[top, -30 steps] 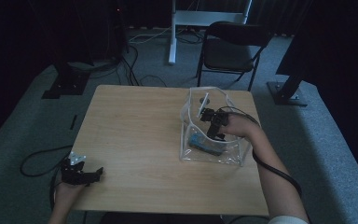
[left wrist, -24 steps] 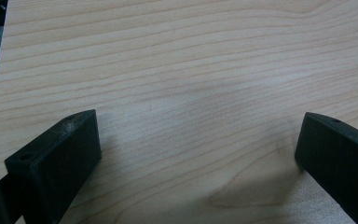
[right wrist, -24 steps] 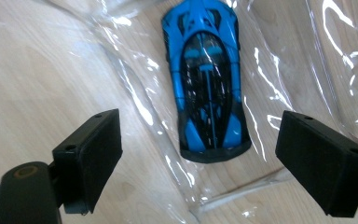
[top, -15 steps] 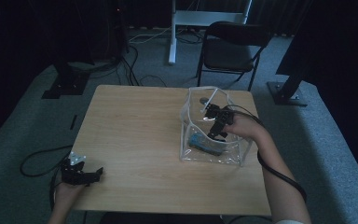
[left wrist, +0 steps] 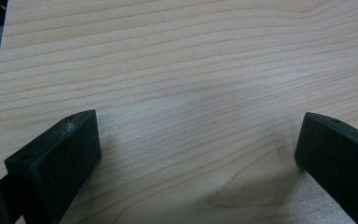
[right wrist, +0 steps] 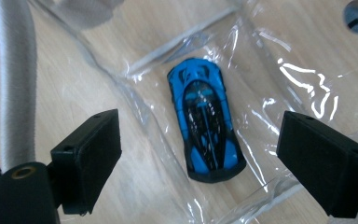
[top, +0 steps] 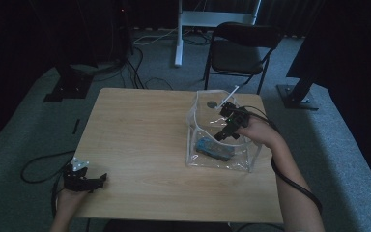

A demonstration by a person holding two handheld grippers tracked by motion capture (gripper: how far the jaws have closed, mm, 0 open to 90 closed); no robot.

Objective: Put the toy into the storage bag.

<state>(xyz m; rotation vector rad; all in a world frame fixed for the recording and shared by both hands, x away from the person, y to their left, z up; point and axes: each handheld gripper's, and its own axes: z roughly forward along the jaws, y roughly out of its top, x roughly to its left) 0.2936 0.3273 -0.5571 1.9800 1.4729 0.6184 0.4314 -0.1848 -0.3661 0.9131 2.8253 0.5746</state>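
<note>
You are holding the right gripper over the open top of the clear bag, right of the centre of the high view. Its jaws are standing wide apart and are gripping nothing. In the right gripper view, the blue car is lying flat on the bottom of the bag, in the middle of the frame, between the two jaws but below them and not touching them. The roof of the car is facing up to the camera. In the high view, the car is sitting in the lower part of the bag, just under your gripper.

You are resting the left gripper at the lower left of the high view, on the near left corner of the table, well apart from the bag. Its jaws are also wide open, and in the left gripper view there is bare wood between them.
</note>
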